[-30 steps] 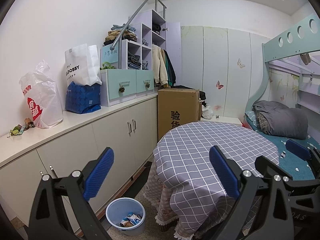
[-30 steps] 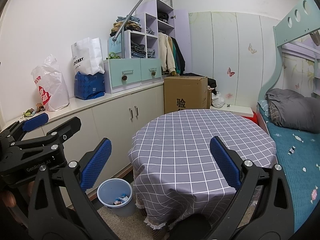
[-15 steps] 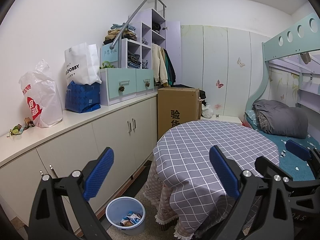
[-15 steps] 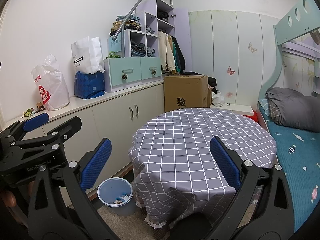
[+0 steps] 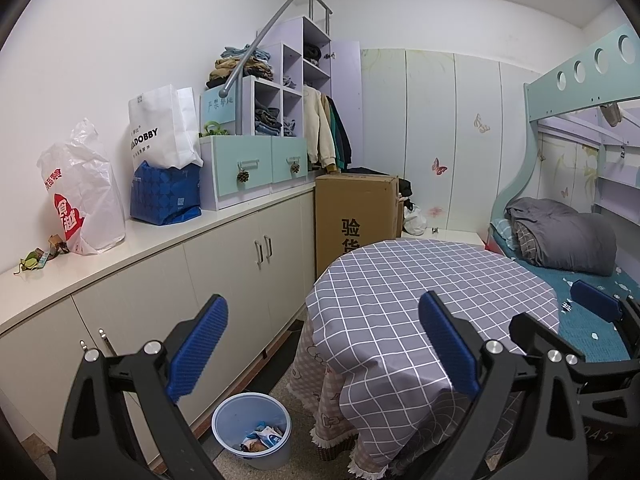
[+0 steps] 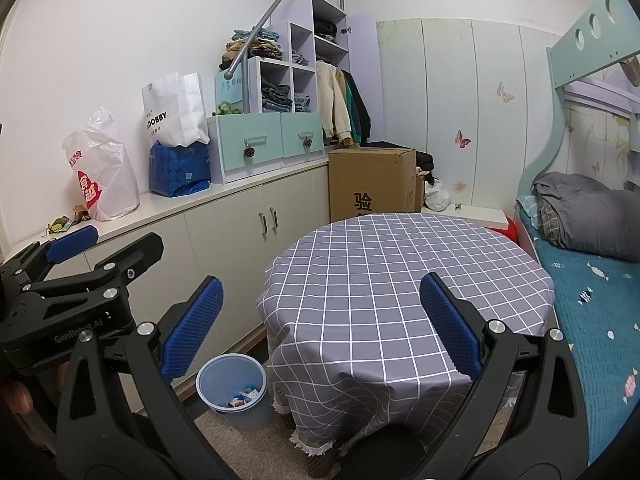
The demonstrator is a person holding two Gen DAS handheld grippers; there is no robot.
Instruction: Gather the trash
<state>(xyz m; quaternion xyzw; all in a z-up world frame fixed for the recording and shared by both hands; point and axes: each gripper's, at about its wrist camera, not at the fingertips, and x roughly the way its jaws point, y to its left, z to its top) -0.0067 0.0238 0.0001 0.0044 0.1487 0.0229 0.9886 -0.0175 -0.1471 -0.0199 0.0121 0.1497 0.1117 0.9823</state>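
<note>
Trash (image 5: 262, 440) is sitting in the blue bin (image 5: 252, 432) on the floor, left of the table (image 5: 420, 280); I am holding my left tongs (image 5: 324, 340) and right tongs (image 6: 320, 320) wide apart, gripping nothing.

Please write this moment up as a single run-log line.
left gripper: open, empty | right gripper: open, empty | bin: on floor beside table, wrappers inside | scraps: on counter
</note>
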